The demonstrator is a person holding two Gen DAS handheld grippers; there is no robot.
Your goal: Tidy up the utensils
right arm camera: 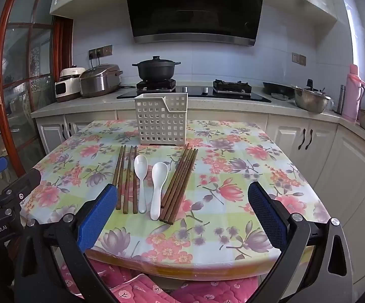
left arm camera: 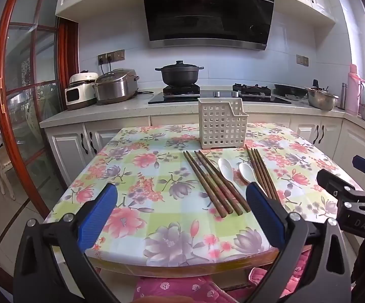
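Note:
A white perforated utensil holder (left arm camera: 221, 123) (right arm camera: 161, 120) stands upright at the far side of the floral table. In front of it lie a left bunch of brown chopsticks (left arm camera: 215, 183) (right arm camera: 126, 179), two white spoons (left arm camera: 226, 168) (right arm camera: 142, 176) (right arm camera: 158, 181), and a right bunch of chopsticks (left arm camera: 262, 173) (right arm camera: 179, 181). My left gripper (left arm camera: 182, 197) hangs open over the near table edge, left of the utensils. Open too, my right gripper (right arm camera: 182, 197) hovers near the handle ends of the spoons and chopsticks. Nothing sits between either pair of blue pads.
The floral tablecloth (left arm camera: 137, 176) (right arm camera: 233, 176) covers a small table, with pink cushions (right arm camera: 137, 290) below its near edge. Behind runs a counter (left arm camera: 101, 108) with rice cookers (left arm camera: 116, 84), a black pot (left arm camera: 178, 73) on the stove, steel bowls (right arm camera: 311, 99) and a pink flask (right arm camera: 353, 91).

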